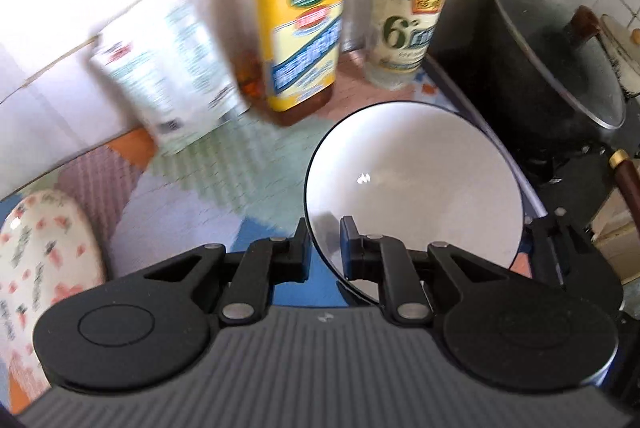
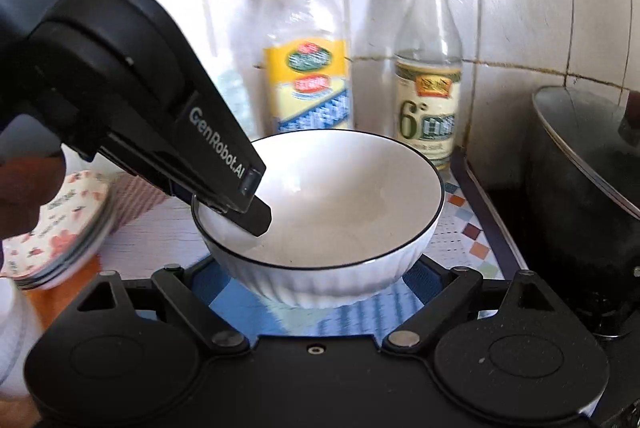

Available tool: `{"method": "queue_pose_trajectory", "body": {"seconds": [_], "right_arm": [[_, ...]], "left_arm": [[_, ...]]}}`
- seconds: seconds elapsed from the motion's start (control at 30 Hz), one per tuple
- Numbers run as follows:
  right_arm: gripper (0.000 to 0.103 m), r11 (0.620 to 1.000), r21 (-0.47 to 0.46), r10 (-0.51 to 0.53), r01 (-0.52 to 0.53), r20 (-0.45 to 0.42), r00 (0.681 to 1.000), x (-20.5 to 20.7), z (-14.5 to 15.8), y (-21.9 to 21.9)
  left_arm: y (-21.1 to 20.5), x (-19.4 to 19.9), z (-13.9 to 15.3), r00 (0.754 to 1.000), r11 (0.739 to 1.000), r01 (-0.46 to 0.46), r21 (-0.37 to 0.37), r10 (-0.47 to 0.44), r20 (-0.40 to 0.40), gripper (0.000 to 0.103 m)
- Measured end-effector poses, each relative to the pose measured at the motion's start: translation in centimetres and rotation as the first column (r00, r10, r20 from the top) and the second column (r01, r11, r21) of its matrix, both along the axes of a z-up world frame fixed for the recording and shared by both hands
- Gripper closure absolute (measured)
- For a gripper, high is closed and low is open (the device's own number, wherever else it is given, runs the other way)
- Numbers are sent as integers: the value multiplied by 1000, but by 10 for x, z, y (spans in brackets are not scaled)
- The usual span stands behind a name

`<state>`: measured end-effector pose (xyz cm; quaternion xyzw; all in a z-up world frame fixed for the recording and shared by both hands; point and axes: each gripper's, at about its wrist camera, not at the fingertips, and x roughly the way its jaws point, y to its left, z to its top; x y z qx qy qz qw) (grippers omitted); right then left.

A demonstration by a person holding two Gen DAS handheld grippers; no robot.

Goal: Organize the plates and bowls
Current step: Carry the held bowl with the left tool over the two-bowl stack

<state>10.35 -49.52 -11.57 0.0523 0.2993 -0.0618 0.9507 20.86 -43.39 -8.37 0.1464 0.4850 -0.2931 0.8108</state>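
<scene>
Left wrist view shows the left hand-held gripper (image 1: 325, 248) clamped on the rim of a white bowl (image 1: 416, 183) with a thin dark edge, one finger inside and one outside. Right wrist view shows that bowl (image 2: 344, 195) over the patterned table (image 2: 472, 228), ahead of the right hand-held gripper (image 2: 316, 268), whose fingers stand wide apart on either side of the bowl's base. A floral plate (image 2: 64, 224) lies to the left. Two bottles (image 2: 308, 83) stand behind; a dark pot (image 2: 580, 187) sits right.
</scene>
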Motion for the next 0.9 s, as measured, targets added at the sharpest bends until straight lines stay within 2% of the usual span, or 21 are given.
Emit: {"method": "queue_pose_trajectory", "body": {"seconds": [0.1,0.23,0.47,0.67,0.77,0.9], "right_arm": [[9,999,-18,34,-33,6,999,-2,6,18],[9,998,-10,58,-58,27,998,-8,20,42],[9,993,-54,110,-108,47,993,-21,51,99],[9,978,12,209,-210,51,977,-34,55,140],[9,970,20,242,-243,40,969,-39,51,163],[9,961,28,274,-274,8,962,-43,41,184]], "left_arm": [[18,-11,11,999,999,-7,35,5,39,90],[50,-17,32,1000,999,-17,51,16,27,89],[122,-27,60,999,1000,-28,14,27,16,89],[179,-35,61,999,999,-46,29,46,-13,89],[198,-41,56,998,997,-53,55,55,-22,89],[221,-42,45,994,995,-73,64,78,-73,89]]}}
